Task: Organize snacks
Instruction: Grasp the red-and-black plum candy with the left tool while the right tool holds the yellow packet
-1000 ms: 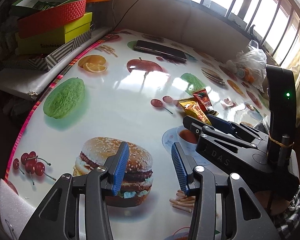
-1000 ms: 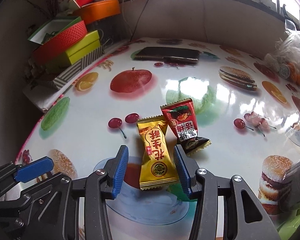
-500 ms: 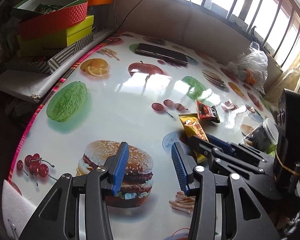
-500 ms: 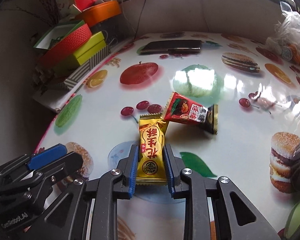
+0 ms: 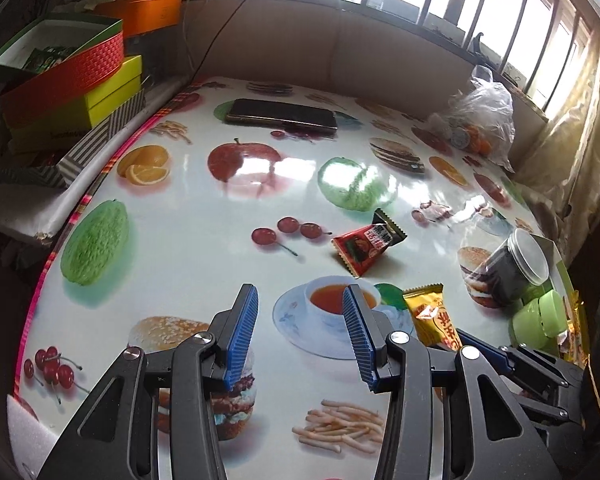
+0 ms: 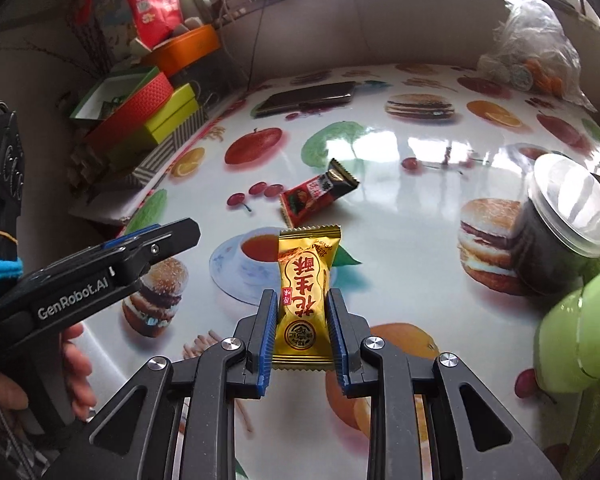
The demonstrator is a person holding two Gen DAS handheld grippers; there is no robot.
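- The right tool (image 6: 302, 338) is clamped on the yellow snack packet (image 6: 306, 296), pads pressing its two long sides. The packet is off the worktop (image 6: 400, 208), and its long axis runs straight out along the fingers.
- The likely target, judging by the task, is the clear jar (image 6: 560, 232) lying tilted to the right of the packet and a little farther off, its mouth covered by a translucent lid. A green cup (image 6: 580, 332) sits nearer, just beside the jar.
- The left tool (image 5: 298, 332) hangs half-open and empty over the printed teacup, left of the held packet.
- The red snack packet (image 5: 364, 242) lies flat beyond it, long axis slanting toward far right. The left tool is nearer to it, with bare worktop all round.
- The worktop's right edge is close behind the jar and cup.
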